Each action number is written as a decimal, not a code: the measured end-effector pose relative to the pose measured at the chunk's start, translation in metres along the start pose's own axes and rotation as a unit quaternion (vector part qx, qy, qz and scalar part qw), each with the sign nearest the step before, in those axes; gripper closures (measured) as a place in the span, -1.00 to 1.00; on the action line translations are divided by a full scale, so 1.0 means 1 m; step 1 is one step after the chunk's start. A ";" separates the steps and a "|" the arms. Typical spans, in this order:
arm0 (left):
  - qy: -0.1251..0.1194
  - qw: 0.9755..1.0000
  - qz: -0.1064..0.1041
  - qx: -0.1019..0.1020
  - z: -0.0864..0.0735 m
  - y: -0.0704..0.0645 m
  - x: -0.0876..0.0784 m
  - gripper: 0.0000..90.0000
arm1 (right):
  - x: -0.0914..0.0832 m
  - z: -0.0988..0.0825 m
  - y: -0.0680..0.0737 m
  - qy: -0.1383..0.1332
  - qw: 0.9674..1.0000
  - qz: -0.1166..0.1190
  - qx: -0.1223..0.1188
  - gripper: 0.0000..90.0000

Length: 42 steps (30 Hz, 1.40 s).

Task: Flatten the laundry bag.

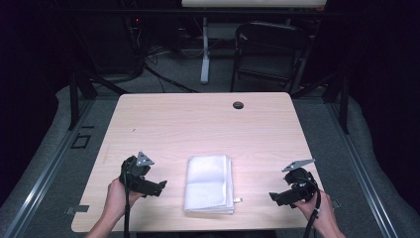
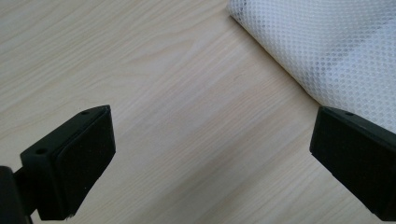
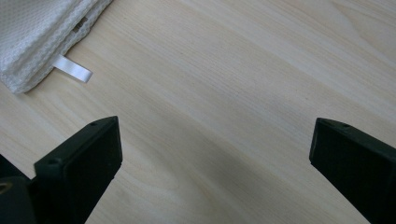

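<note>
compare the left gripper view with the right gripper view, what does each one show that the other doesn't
Left gripper view alone: the towel's smooth folded edge, running close to one jaw.

Right gripper view alone: the towel's stacked layered edges and its small white tag, lying flat on the table.

Both: white mesh towel, pale wood table, and each gripper's own black jaws spread wide, left gripper and right gripper, holding nothing.

A lab: black-curtained rig frame [image 1: 79, 94], floor cables [image 1: 163, 79], folding chair [image 1: 267, 49]

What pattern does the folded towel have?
White honeycomb mesh weave on the towel, clearest in the left gripper view.

Table [image 1: 198, 129] brightly lit, surroundings dark; towel [image 1: 209, 182] glares; claw close-ups soft.
</note>
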<state>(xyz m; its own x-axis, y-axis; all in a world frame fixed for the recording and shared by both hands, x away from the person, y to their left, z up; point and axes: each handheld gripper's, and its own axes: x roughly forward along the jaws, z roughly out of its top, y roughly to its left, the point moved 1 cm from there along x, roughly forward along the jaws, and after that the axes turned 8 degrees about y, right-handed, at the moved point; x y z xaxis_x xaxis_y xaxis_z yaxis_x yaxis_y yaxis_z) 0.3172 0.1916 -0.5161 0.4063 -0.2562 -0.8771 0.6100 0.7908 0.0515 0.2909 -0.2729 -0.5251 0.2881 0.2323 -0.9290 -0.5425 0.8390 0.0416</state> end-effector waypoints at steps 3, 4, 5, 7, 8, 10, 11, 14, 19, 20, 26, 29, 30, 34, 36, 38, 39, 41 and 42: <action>-0.001 1.000 -0.002 0.005 0.001 -0.003 -0.001 -0.99 | 0.000 0.000 0.000 -0.001 1.000 0.002 -0.001 -0.94; 0.001 1.000 0.001 0.008 0.001 -0.004 -0.002 -0.99 | 0.003 0.000 0.002 -0.017 1.000 0.005 0.009 -0.94; 0.001 1.000 -0.001 0.012 0.001 -0.006 -0.002 -0.99 | 0.000 0.001 0.001 0.004 1.000 0.000 -0.004 -0.94; 0.000 1.000 -0.002 0.015 0.002 -0.008 -0.003 -0.99 | 0.001 0.001 0.002 0.003 1.000 -0.003 -0.002 -0.94; 0.000 1.000 -0.003 0.017 0.002 -0.009 -0.003 -0.99 | 0.001 0.001 0.002 0.003 1.000 0.005 -0.002 -0.93; -0.001 1.000 -0.003 0.021 0.003 -0.012 -0.003 -0.99 | 0.001 0.001 0.002 0.006 1.000 0.004 -0.006 -0.93; -0.001 1.000 -0.003 0.023 0.003 -0.013 -0.003 -0.99 | 0.002 0.002 0.002 0.004 1.000 0.001 -0.003 -0.93; -0.001 1.000 -0.007 0.030 0.004 -0.018 -0.004 -0.99 | 0.002 0.002 0.003 0.007 1.000 0.006 -0.003 -0.93; 0.001 0.999 -0.017 0.046 0.008 -0.028 -0.004 -0.99 | 0.003 0.002 0.004 0.009 1.000 0.001 -0.007 -0.92; 0.001 0.999 -0.017 0.046 0.008 -0.028 -0.004 -0.99 | 0.003 0.003 0.004 0.009 1.000 0.001 -0.006 -0.92; 0.000 0.998 -0.027 0.063 0.013 -0.042 -0.003 -0.99 | 0.004 0.003 0.004 0.010 1.000 0.006 -0.010 -0.92; -0.001 0.997 -0.031 0.076 0.016 -0.049 -0.002 -0.99 | 0.004 0.003 0.005 0.015 1.000 0.004 -0.009 -0.91; 0.001 0.996 -0.032 0.080 0.017 -0.050 -0.002 -0.99 | 0.004 0.003 0.005 0.015 1.000 0.002 -0.009 -0.91; 0.001 0.995 -0.037 0.089 0.019 -0.057 0.000 -0.99 | 0.007 0.003 0.007 0.007 1.000 0.009 -0.005 -0.91; 0.002 0.995 -0.040 0.091 0.020 -0.059 0.000 -0.99 | 0.006 0.004 0.006 0.013 1.000 0.011 -0.010 -0.90; 0.001 0.994 -0.044 0.096 0.022 -0.064 0.001 -0.99 | 0.006 0.004 0.007 0.015 1.000 0.007 -0.010 -0.90; -0.002 0.994 -0.046 0.102 0.024 -0.068 0.002 -0.99 | 0.007 0.004 0.008 0.016 1.000 0.013 -0.009 -0.89; 0.000 0.993 -0.047 0.107 0.025 -0.071 0.003 -0.99 | 0.007 0.004 0.007 0.019 1.000 0.014 -0.012 -0.89; -0.002 0.993 -0.046 0.108 0.026 -0.074 0.004 -0.99 | 0.007 0.005 0.008 0.020 1.000 0.014 -0.013 -0.89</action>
<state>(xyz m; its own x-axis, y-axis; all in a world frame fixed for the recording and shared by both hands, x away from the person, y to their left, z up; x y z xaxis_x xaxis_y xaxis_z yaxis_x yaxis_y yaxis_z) 0.2917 0.1177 -0.5113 0.3449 -0.3242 -0.8809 0.7761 0.6263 0.0733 0.2926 -0.2625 -0.5300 0.2412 0.2352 -0.9415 -0.5705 0.8192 0.0585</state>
